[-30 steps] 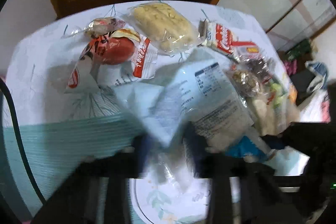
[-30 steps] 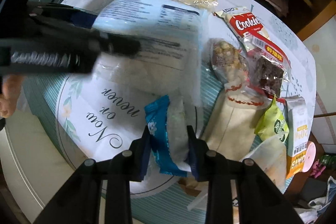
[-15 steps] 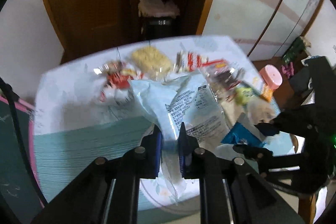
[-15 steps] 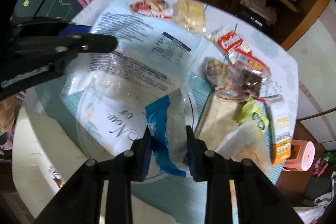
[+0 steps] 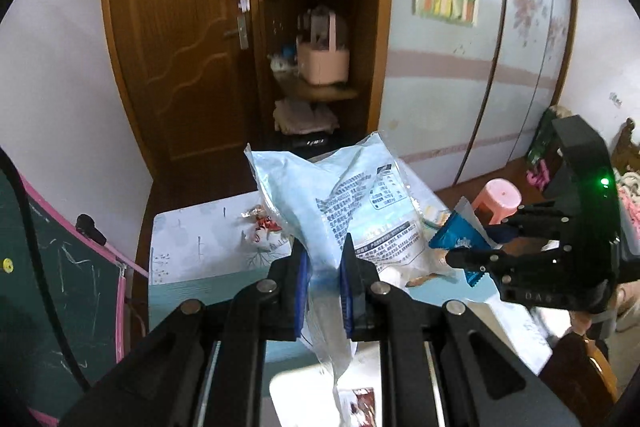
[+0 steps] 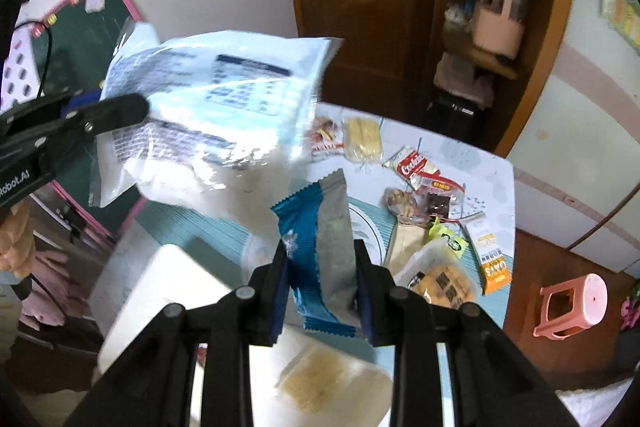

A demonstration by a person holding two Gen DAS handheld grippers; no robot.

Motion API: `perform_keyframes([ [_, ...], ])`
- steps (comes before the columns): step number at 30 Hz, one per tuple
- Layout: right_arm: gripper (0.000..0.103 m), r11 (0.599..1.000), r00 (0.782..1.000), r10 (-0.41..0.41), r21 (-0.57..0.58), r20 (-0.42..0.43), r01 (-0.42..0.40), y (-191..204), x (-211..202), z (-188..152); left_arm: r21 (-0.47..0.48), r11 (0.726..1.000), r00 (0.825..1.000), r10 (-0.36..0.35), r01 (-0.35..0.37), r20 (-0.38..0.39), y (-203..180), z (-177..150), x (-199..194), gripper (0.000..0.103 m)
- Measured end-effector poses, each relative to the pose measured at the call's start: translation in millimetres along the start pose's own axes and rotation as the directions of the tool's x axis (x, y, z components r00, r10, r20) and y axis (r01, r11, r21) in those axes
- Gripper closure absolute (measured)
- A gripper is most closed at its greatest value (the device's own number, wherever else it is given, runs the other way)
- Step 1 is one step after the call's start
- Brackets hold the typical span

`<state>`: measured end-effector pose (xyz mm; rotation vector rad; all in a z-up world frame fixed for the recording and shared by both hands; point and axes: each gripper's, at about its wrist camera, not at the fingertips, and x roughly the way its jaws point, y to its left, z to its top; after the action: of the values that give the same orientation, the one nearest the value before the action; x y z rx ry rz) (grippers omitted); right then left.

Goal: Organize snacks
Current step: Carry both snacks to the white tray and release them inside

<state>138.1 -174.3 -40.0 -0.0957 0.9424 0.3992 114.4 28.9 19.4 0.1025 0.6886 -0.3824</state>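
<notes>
Left gripper (image 5: pixel 323 283) is raised above the table (image 5: pixel 192 239), angled down, its 2 blue-padded fingers (image 5: pixel 301 287) clamped tight on the neck of the pale blue bag (image 5: pixel 344 203). Right gripper (image 6: pixel 322 291) is up too, tilted more steeply, jaws pinched on the blue-and-silver packet (image 6: pixel 320 247), which stands between them. In the left wrist view the right gripper sits at the right edge, a bit of the person's hand (image 5: pixel 580 323) below it.

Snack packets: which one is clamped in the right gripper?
The small blue-and-silver packet, pinched between the right gripper fingers; the large pale-blue bag is in the left gripper.
</notes>
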Motion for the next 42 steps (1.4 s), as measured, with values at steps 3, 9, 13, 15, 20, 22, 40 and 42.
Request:
perform_keyframes([
  [3,0.074,1.0,0.999,0.006,0.027,0.036,-0.007,12.4,-27.7,-13.9,-0.003,1.0,1.0,-0.01,0.01,0.023,-1.1,-12.1,-32.0,0.091],
  [9,0.074,0.996,0.995,0.009,0.087,0.099,-0.018,31.2,-62.8,-52.1,0.005,1.0,0.998,-0.019,0.019,0.053,-13.7,-55.5,-72.4,0.091],
  [13,0.074,0.987,0.992,0.019,0.158,0.127,-0.039,36.9,-70.8,-83.1,0.014,1.0,0.998,0.002,-0.003,0.062,-28.0,-91.6,-83.4,0.091],
  [15,0.074,0.98,0.992,0.008,0.198,0.129,-0.034,36.7,-70.3,-95.3,0.029,1.0,0.999,0.01,-0.012,0.053,-37.1,-109.6,-84.0,0.091],
  [20,0.074,0.953,0.994,-0.003,0.3,0.114,-0.032,34.9,-61.1,-125.3,0.101,0.994,0.999,0.047,-0.049,0.02,-60.8,-138.7,-74.0,0.091],
  [22,0.074,0.949,0.996,-0.004,0.315,0.091,-0.025,35.8,-52.9,-131.9,0.123,0.992,0.999,0.043,-0.039,-0.03,-67.8,-149.7,-61.4,0.091],
  [40,0.072,0.943,0.997,-0.046,0.328,-0.063,0.064,53.3,-5.0,-154.4,0.078,0.997,0.963,0.006,0.015,-0.27,-76.8,-184.0,3.3,0.09],
  [42,0.072,0.943,0.996,-0.051,0.325,-0.069,0.071,54.0,-2.7,-155.1,0.071,0.997,0.96,0.013,0.007,-0.279,-75.3,-183.9,5.4,0.089],
])
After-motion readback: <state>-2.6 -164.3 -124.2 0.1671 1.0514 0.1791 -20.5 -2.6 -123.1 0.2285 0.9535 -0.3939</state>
